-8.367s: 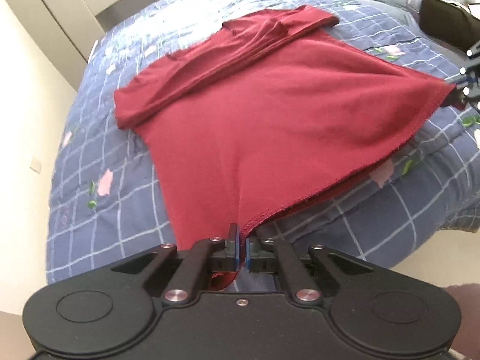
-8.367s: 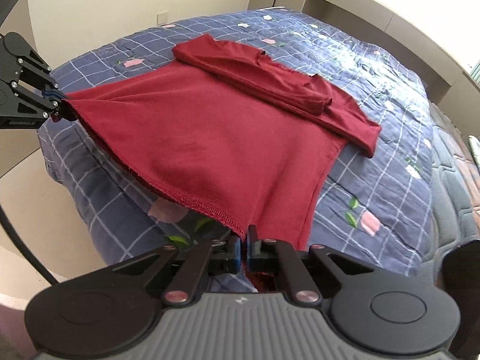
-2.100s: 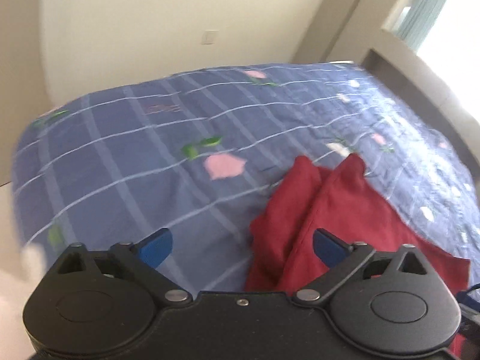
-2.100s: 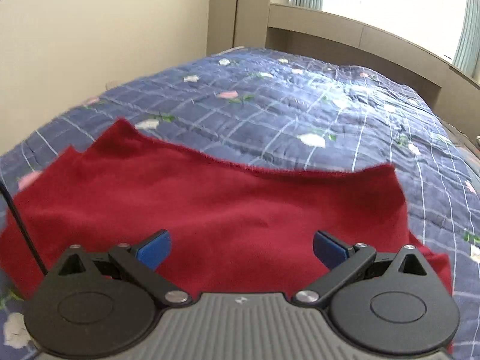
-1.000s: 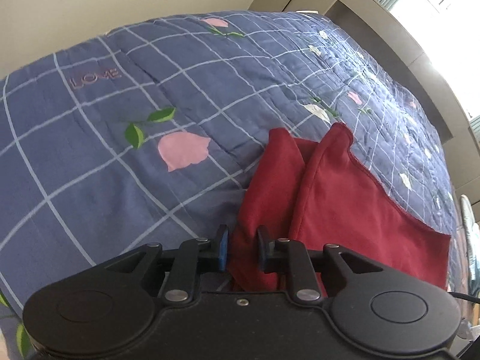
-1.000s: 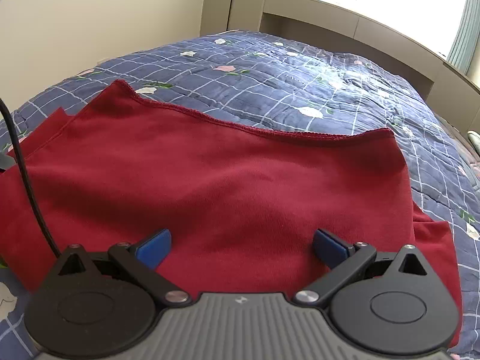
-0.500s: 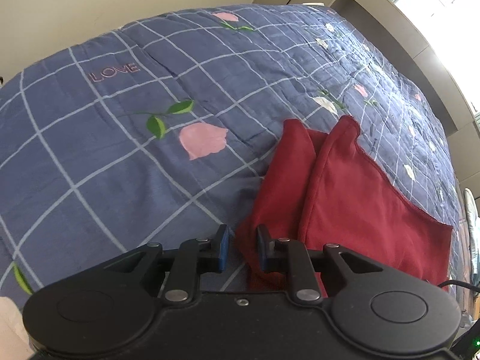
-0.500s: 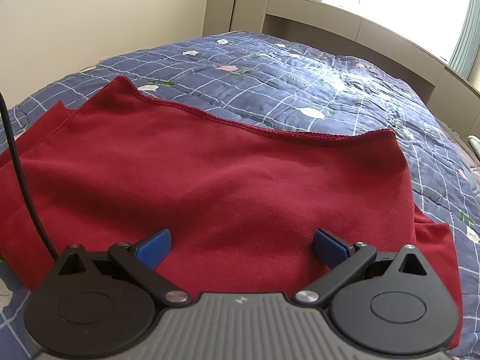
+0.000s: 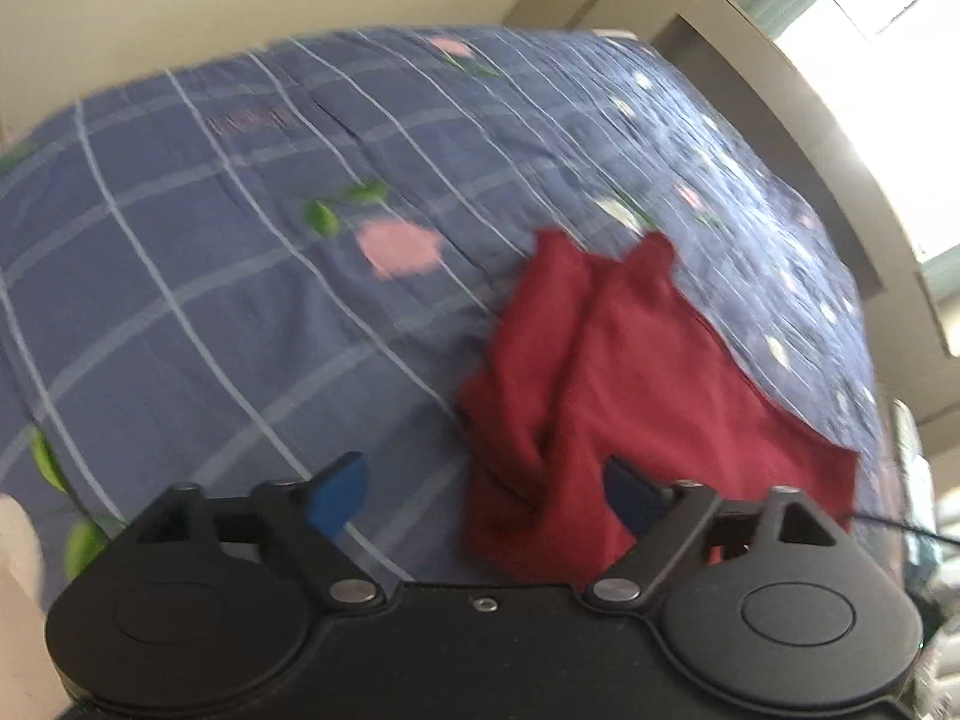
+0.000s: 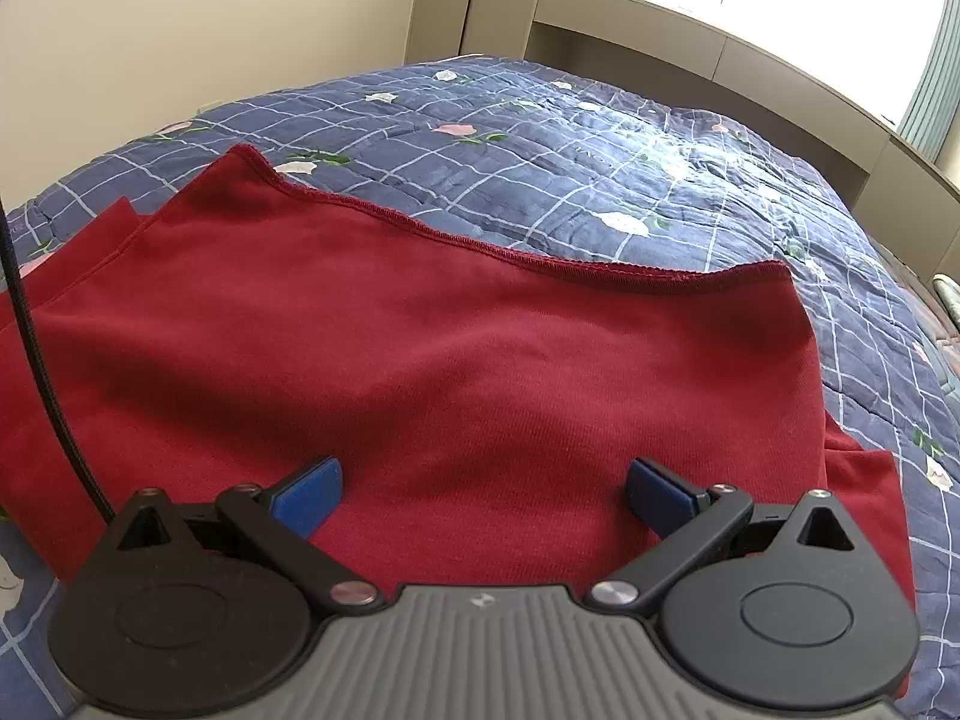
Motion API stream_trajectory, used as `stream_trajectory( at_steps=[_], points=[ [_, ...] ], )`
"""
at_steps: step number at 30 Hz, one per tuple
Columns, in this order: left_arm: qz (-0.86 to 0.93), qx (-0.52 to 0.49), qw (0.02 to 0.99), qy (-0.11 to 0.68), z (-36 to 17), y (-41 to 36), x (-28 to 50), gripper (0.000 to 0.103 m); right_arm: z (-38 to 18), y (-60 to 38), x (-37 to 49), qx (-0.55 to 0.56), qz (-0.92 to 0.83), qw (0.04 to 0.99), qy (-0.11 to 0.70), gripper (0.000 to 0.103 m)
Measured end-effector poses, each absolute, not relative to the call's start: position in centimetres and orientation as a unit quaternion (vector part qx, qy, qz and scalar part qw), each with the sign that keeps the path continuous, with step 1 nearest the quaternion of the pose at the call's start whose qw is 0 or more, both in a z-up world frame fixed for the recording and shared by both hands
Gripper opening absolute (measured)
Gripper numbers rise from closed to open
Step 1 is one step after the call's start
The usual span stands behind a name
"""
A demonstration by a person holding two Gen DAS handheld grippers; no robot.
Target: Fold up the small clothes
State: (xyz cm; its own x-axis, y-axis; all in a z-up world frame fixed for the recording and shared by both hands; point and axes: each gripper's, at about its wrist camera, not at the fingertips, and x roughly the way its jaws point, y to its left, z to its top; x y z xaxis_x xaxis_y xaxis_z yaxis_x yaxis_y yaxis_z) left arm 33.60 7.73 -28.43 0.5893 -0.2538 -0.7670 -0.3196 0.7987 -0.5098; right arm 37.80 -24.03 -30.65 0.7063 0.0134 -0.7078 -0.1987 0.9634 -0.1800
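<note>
On the blue checked quilt point(image 9: 228, 276) of the bed, in the left wrist view, the red garment point(image 9: 636, 396) lies folded toward the right side of the picture, its near left corner bunched into soft ridges and two pointed corners standing at its far end. The left gripper point(image 9: 483, 495) hangs over that near corner with its jaws opening; the blue pads point(image 9: 336, 495) stand wide apart, the left one over bare quilt and the right one over the cloth, and neither presses on the fabric, though the bunched corner lies in the gap between them. This view is smeared by motion, so finer detail of the fold is unclear. A pink flower and green leaves printed on the quilt sit to the far left of the garment. In the right wrist view, the red garment point(image 10: 444, 372) fills the near half of the picture, lying flat with a stitched hem running along its far edge and a lower layer showing at the left and right sides. The right gripper point(image 10: 483, 495) hovers over the near part of it, jaws spread wide, holding nothing. A thin black cable point(image 10: 36, 348) crosses the left edge, and the quilt point(image 10: 600, 138) stretches away toward a beige headboard ledge point(image 10: 690, 54).
</note>
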Motion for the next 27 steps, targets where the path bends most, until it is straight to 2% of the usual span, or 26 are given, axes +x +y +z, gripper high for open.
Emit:
stream_trajectory(
  at_steps=[5, 10, 14, 18, 22, 27],
  points=[
    [-0.006, -0.315, 0.821, 0.476, -30.2, 5.6, 34.1, 0.093, -30.6, -24.1, 37.8, -0.127, 0.063, 0.915, 0.378, 0.103],
    [-0.011, -0.315, 0.821, 0.476, -30.8, 4.7, 34.8, 0.098, -30.0, -24.6, 37.0, -0.155, 0.052, 0.927, 0.338, 0.103],
    [-0.019, -0.352, 0.811, 0.468, -31.0, 4.4, 35.1, 0.096, -30.4, -24.5, 36.9, -0.169, 0.061, 0.923, 0.339, 0.103],
    [0.016, -0.359, 0.809, 0.465, -31.5, 4.1, 35.6, 0.088, -31.1, -24.5, 36.7, -0.153, 0.058, 0.924, 0.345, 0.103],
    [0.032, -0.389, 0.8, 0.456, -31.7, 4.7, 36.0, 0.088, -32.0, -24.9, 35.8, -0.125, 0.047, 0.935, 0.328, 0.103],
    [0.04, -0.377, 0.802, 0.462, -31.6, 4.3, 36.7, 0.088, -32.5, -25.2, 34.9, -0.117, 0.042, 0.945, 0.301, 0.103]
  ],
)
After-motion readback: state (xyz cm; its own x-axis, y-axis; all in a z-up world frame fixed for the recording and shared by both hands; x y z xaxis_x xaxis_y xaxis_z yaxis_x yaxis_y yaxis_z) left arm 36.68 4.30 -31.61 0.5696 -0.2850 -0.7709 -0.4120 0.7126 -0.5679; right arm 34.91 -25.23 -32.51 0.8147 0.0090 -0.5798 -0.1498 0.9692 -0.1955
